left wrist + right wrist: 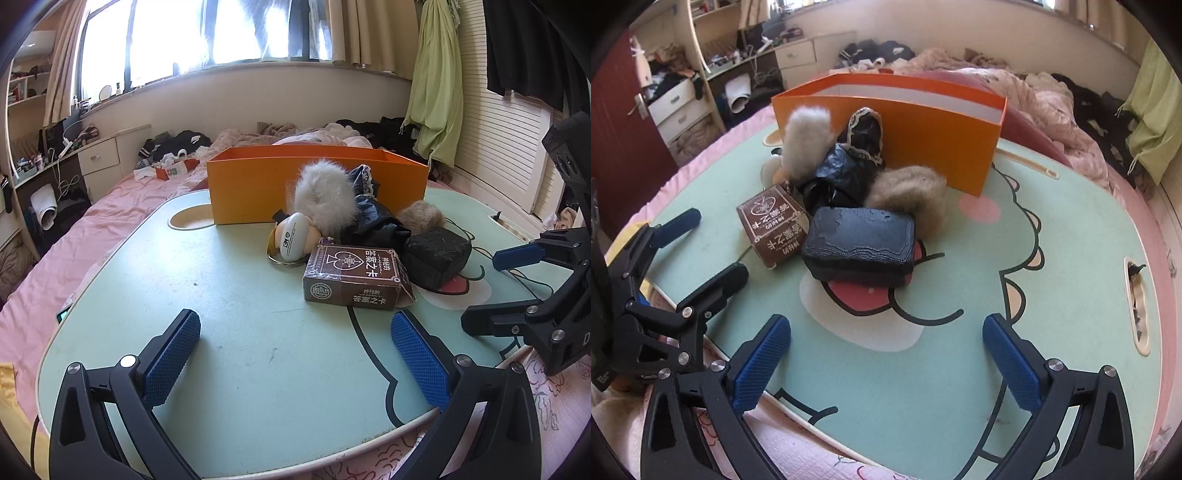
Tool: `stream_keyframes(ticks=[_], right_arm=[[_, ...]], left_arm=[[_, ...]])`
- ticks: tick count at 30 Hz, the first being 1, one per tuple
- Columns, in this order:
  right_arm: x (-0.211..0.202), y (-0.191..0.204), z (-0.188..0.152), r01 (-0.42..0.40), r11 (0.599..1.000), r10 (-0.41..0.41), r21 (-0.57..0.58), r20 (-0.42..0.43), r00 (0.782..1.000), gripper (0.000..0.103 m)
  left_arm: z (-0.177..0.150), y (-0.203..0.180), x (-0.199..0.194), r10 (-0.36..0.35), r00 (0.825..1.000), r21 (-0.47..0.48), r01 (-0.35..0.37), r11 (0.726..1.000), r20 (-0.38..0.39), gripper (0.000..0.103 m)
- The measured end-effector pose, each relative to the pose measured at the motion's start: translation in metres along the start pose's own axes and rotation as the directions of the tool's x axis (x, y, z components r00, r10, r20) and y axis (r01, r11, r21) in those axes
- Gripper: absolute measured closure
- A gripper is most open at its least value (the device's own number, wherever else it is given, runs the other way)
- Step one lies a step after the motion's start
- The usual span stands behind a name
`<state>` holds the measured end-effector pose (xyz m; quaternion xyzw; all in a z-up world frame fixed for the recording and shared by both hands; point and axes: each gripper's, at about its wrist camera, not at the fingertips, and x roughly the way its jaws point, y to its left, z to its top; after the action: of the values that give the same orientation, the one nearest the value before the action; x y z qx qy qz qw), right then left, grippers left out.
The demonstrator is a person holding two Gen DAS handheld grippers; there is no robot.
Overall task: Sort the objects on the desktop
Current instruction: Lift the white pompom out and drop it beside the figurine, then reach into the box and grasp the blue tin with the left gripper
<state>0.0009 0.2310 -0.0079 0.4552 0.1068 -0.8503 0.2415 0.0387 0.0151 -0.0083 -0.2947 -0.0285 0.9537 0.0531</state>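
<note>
Orange box at the back of the desk, clutter piled in front. Both grippers, left and right, spread wide, holding nothing.

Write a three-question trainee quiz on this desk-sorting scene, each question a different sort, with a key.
1. True or false: the orange box stands on the far side of the pile of objects, as both wrist views show it.
2. Multiple choice: what does the black pouch lean against on the left in the right wrist view? A) the brown card box B) the orange box C) a white mug
3. Fill in: the right gripper and the left gripper are both ____, with nothing between the fingers.

Key: 1 true; 2 A; 3 open
</note>
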Motion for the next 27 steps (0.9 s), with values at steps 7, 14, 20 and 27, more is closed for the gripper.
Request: stream_keyframes(ticks=[7, 14, 20, 27], right_arm=[[-0.0003, 0.0008, -0.0013, 0.001, 1.000, -0.001, 0.001, 0.001, 1.000, 0.000], [-0.0003, 0.0007, -0.0010, 0.000, 1.000, 0.000, 0.000, 0.001, 1.000, 0.000], [-0.0004, 0.0005, -0.0010, 0.000, 1.000, 0.000, 0.000, 0.001, 1.000, 0.000], [-0.0004, 0.0007, -0.0006, 0.000, 1.000, 0.000, 0.000, 0.001, 1.000, 0.000]], left_arm=[[-0.0001, 0.0000, -0.0005, 0.000, 1.000, 0.000, 0.000, 1.000, 0.000, 0.000], [-0.0003, -0.0001, -0.0009, 0.001, 1.000, -0.002, -0.001, 1.000, 0.000, 0.000], [-0.0003, -0.0002, -0.0014, 0.002, 1.000, -0.002, -0.002, 1.000, -0.002, 0.000], [0.0011, 0.0014, -0.0046, 0.000, 1.000, -0.002, 0.000, 1.000, -0.027, 0.000]])
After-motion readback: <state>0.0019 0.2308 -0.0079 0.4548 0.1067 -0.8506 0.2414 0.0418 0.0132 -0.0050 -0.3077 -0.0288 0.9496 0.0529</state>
